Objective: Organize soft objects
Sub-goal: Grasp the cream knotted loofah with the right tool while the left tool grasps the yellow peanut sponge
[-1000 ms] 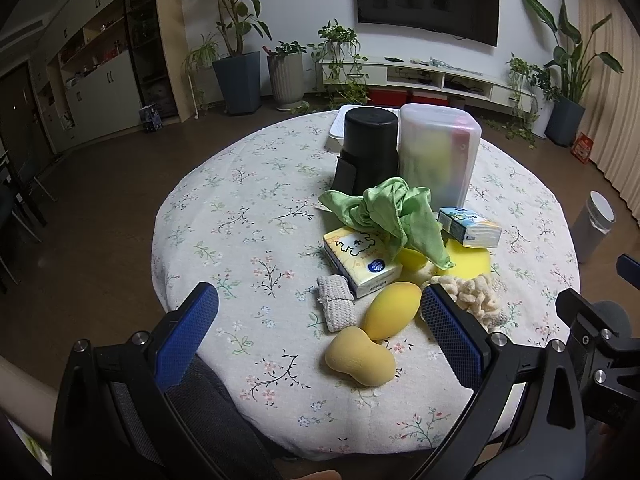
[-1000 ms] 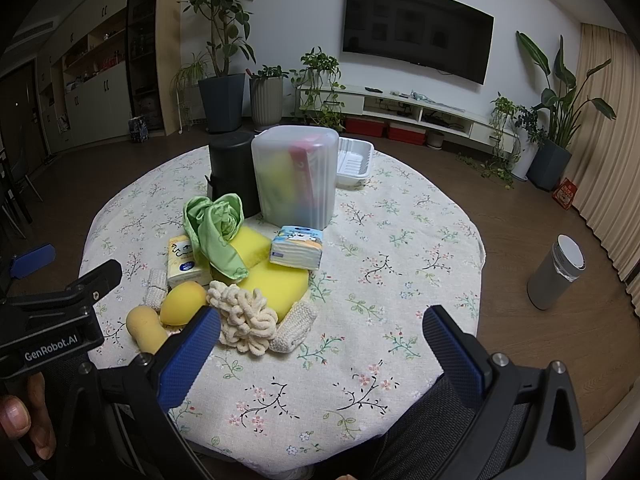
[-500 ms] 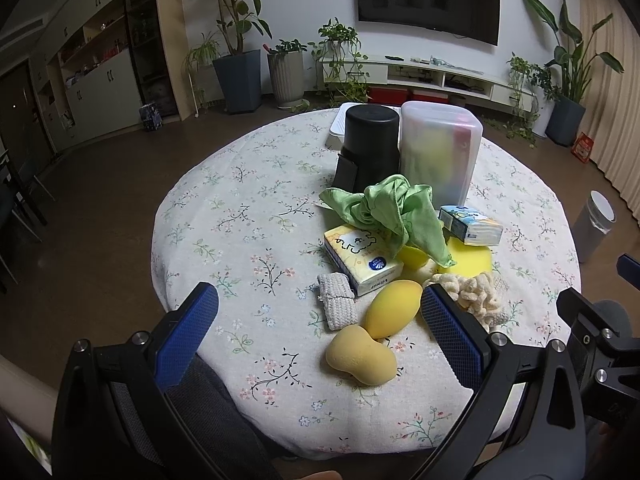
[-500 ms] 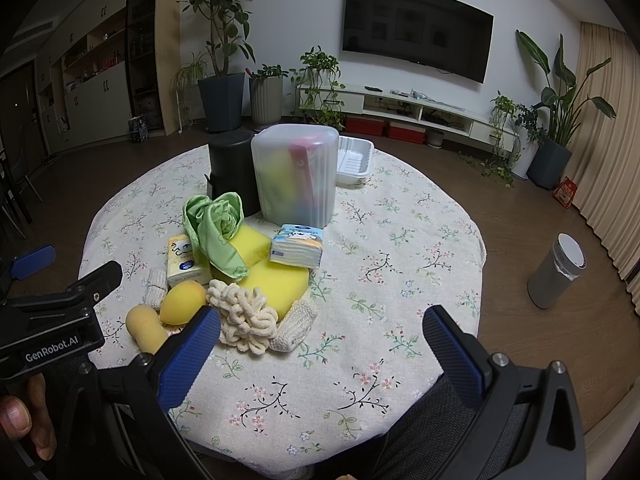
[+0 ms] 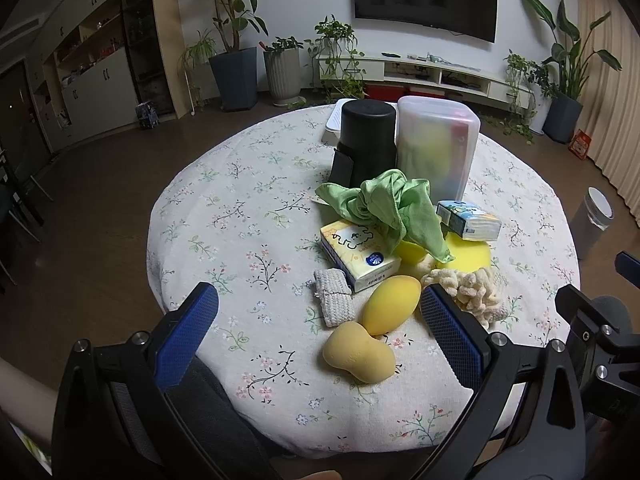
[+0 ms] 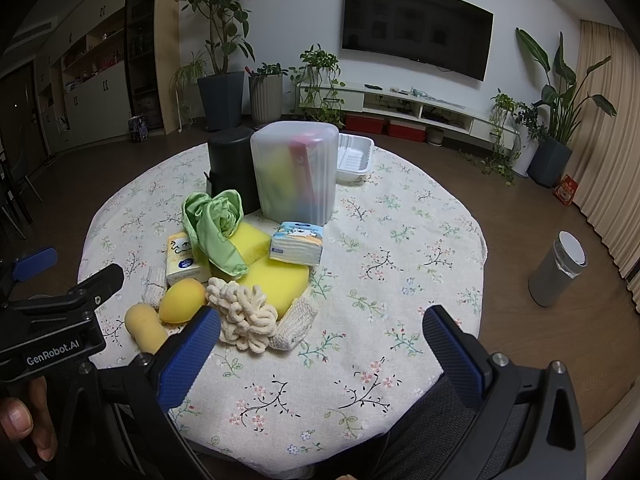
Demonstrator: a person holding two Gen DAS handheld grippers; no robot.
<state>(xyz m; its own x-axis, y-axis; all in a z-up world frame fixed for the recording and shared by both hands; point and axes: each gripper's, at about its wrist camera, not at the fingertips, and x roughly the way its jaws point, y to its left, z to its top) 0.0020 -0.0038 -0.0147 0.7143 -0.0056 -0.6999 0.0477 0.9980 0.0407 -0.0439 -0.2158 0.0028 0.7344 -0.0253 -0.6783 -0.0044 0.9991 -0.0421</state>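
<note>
A pile of soft things lies on the round floral table (image 5: pixel 224 216): a green cloth (image 5: pixel 384 204), a yellow tissue pack (image 5: pixel 358 254), a blue tissue pack (image 5: pixel 468 220), yellow sponges (image 6: pixel 272 276), a cream chenille mitt (image 6: pixel 242 314), a grey knit pad (image 5: pixel 334 300), an egg-shaped sponge (image 5: pixel 392 310) and a peanut-shaped sponge (image 5: pixel 358 354). My left gripper (image 5: pixel 316 336) is open and empty, above the near edge by the peanut sponge. My right gripper (image 6: pixel 320 356) is open and empty, above the near edge right of the pile.
A black cylinder (image 5: pixel 366 140), a frosted lidded container (image 6: pixel 294 172) and a white tray (image 6: pixel 354 156) stand at the back of the table. A grey bin (image 6: pixel 558 274) is on the floor at right. Plants and a TV stand line the far wall.
</note>
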